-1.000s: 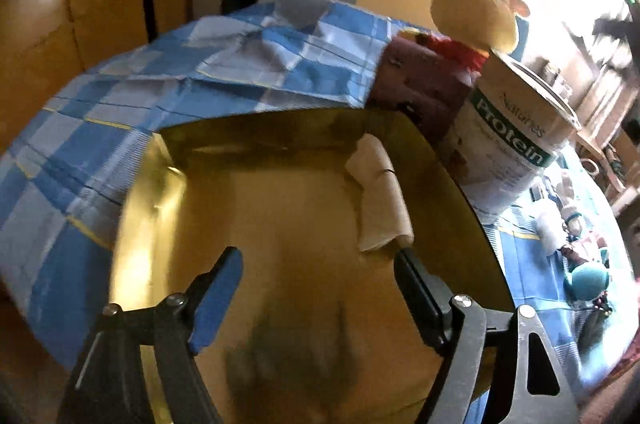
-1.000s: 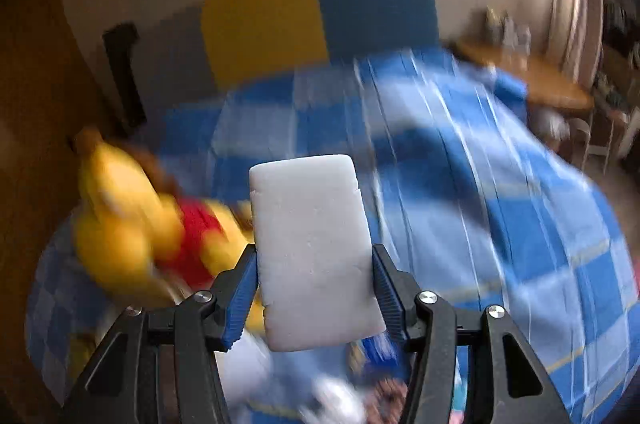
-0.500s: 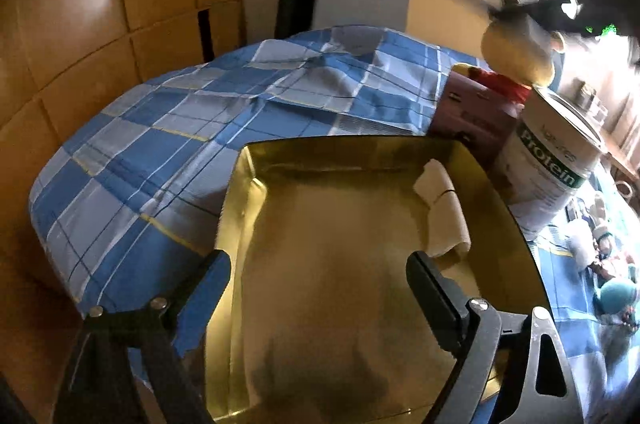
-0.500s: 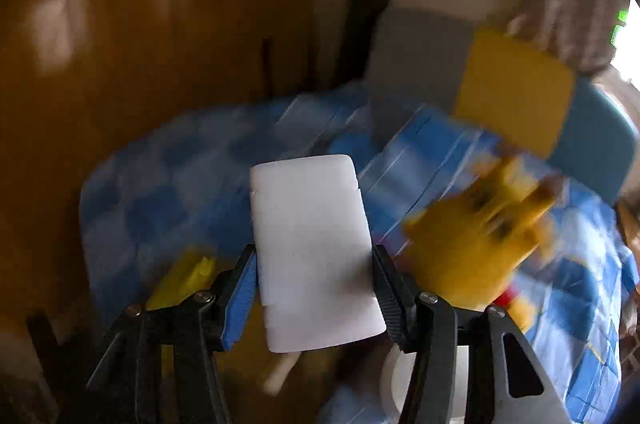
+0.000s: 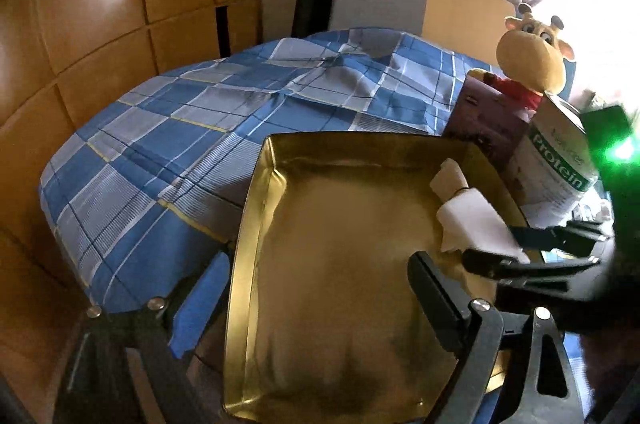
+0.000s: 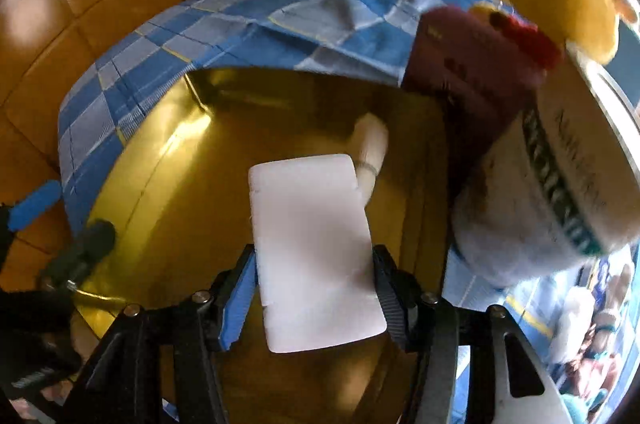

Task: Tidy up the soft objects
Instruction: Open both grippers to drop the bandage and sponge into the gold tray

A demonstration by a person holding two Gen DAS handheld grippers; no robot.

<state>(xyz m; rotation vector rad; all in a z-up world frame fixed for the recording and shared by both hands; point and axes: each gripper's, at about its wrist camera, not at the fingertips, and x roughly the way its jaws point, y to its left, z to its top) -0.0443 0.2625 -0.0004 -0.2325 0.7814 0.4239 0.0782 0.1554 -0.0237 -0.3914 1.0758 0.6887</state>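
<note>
Our right hand-held gripper (image 6: 314,298) clamps the white sponge (image 6: 314,252); we should lower it gently beside the rolled cloth (image 6: 370,148) in the golden tray (image 6: 160,160), while the left hand-held gripper (image 5: 316,300) stays wide open, empty.

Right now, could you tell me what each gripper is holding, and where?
The right gripper clamps the white sponge by its long side edges; the left gripper, open, holds nothing.

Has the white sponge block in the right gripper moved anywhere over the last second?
Yes. The white sponge block, clamped in the right gripper, was over the blue checked cloth beside the giraffe toy; now it hangs over the gold tray, near the rolled cloth.
</note>
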